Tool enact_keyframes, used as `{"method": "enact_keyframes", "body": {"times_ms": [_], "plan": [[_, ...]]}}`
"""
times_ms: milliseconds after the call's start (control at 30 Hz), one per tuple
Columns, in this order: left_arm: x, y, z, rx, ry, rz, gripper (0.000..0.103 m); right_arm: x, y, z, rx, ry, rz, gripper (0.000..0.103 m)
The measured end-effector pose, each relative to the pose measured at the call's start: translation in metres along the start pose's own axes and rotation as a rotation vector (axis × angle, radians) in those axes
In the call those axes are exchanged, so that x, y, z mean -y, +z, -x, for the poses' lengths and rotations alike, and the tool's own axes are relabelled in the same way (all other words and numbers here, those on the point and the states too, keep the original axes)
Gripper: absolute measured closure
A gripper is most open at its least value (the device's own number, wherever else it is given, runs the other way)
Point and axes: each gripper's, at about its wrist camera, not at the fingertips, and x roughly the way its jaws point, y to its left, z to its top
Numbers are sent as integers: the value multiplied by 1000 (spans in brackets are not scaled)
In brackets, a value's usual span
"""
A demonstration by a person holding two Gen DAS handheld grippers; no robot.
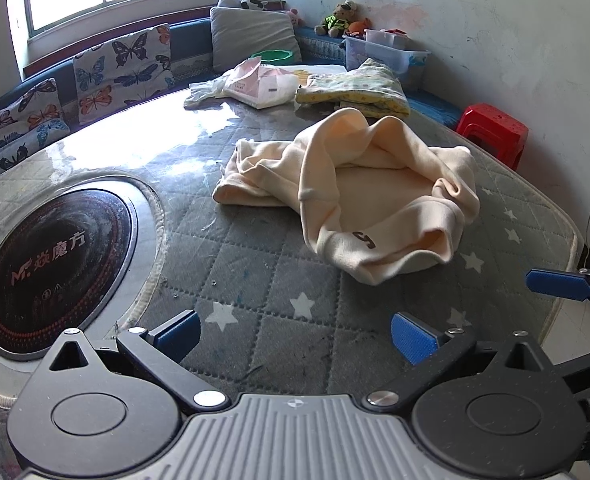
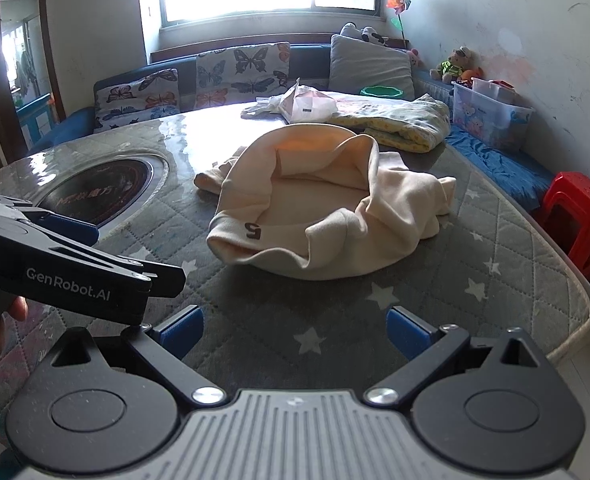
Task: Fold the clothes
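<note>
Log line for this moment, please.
left gripper: open, empty | right gripper: open, empty | cream garment: crumpled, unfolded, on table | contact: none

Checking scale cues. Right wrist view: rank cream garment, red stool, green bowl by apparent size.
1. cream garment
2. red stool, partly cut off at the edge
3. green bowl

The bowl is farthest away, so true sizes remain unsure.

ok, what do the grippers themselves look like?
Both alike: the left gripper and the right gripper have black linkage arms with silver pivot screws, a ribbed grey centre plate and blue textured pads. White "GenRobot.AI" lettering marks the left one's side.
</note>
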Motion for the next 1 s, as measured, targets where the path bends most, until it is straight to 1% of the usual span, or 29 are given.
{"method": "enact_keyframes", "body": {"times_ms": [467,1000], "plan": [[7,-3,7,2,-1,-16,0,-4,-7,11,13,-18,4,3],[6,2,4,-2,9,-9,0,-6,0,6,7,-25,20,3]]}}
